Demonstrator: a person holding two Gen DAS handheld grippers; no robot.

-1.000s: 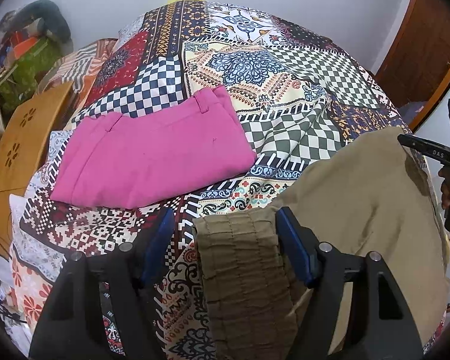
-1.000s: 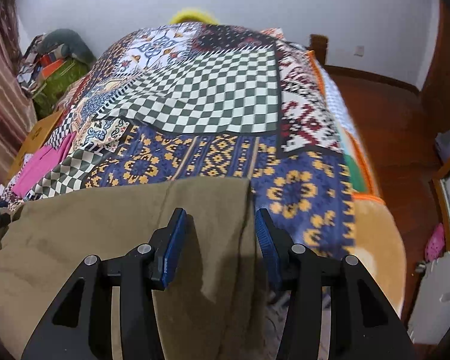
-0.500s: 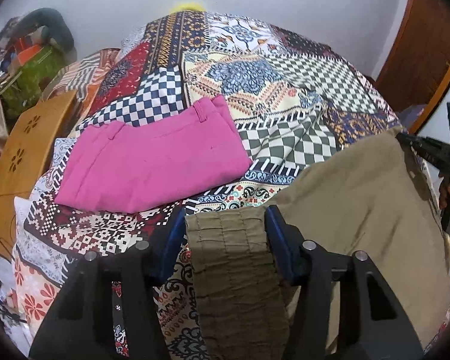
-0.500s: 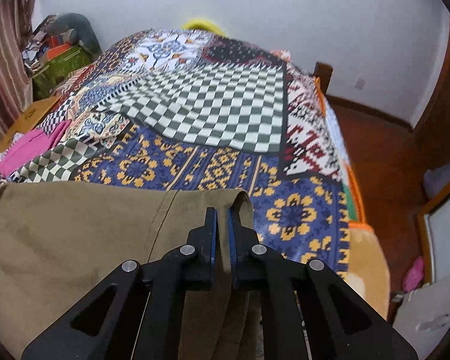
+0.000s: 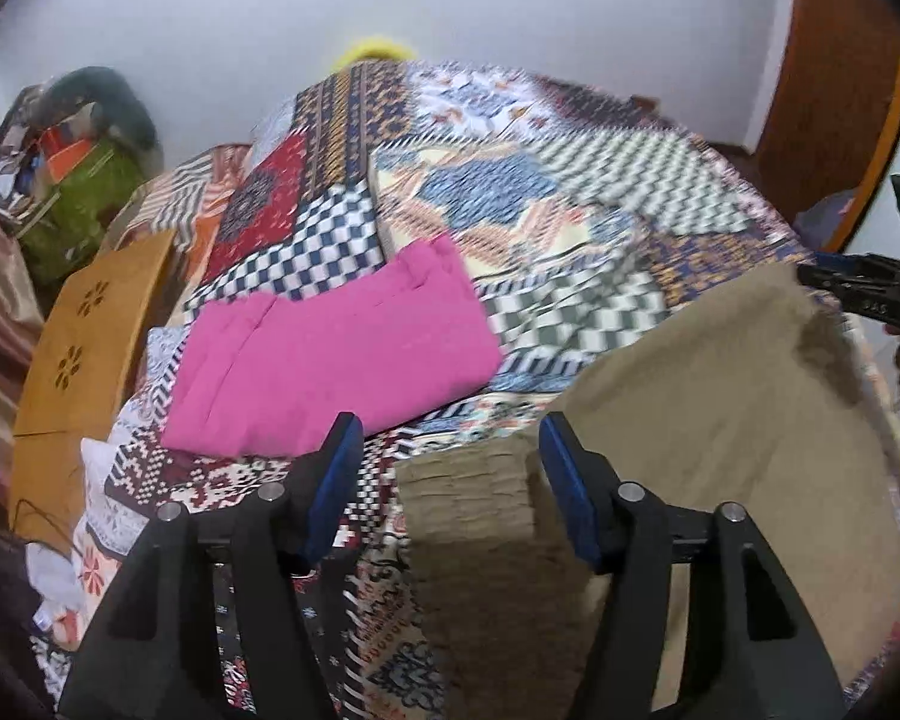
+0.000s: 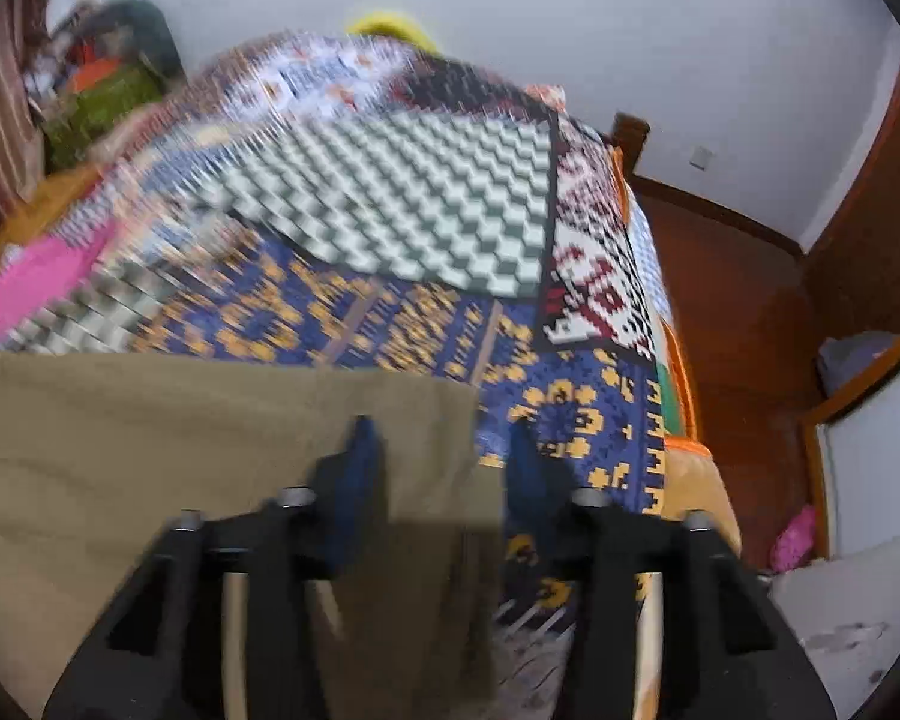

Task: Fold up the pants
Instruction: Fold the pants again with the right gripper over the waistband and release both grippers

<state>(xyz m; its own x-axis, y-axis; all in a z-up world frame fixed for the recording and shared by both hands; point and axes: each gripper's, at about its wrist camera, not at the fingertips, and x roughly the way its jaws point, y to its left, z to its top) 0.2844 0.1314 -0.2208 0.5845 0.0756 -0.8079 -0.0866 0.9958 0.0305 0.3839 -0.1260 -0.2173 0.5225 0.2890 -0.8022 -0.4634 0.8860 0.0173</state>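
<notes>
The olive pants [image 5: 720, 420] lie spread across the lower right of the left wrist view, on the patchwork bedspread [image 5: 510, 192], with their ribbed waistband [image 5: 474, 510] running down the lower centre. The left gripper [image 5: 450, 462] stands over that waistband with its jaws opening; the band sits between the blue pads [image 5: 570, 498] but neither pad presses on it. In the right wrist view the same pants fill the lower left, and the right gripper [image 6: 444, 450] straddles their far corner, its jaws also opening, the cloth lying loose between them; blur hides any finer contact. A folded pink garment [image 5: 330, 360] rests at centre left of the left view, apart from the olive pair. This looks like the start of a fold: both ends are lined up but nothing is gripped. The next move likely calls for each gripper to close firmly on its edge, then lift together and carry one end over the other evenly.
</notes>
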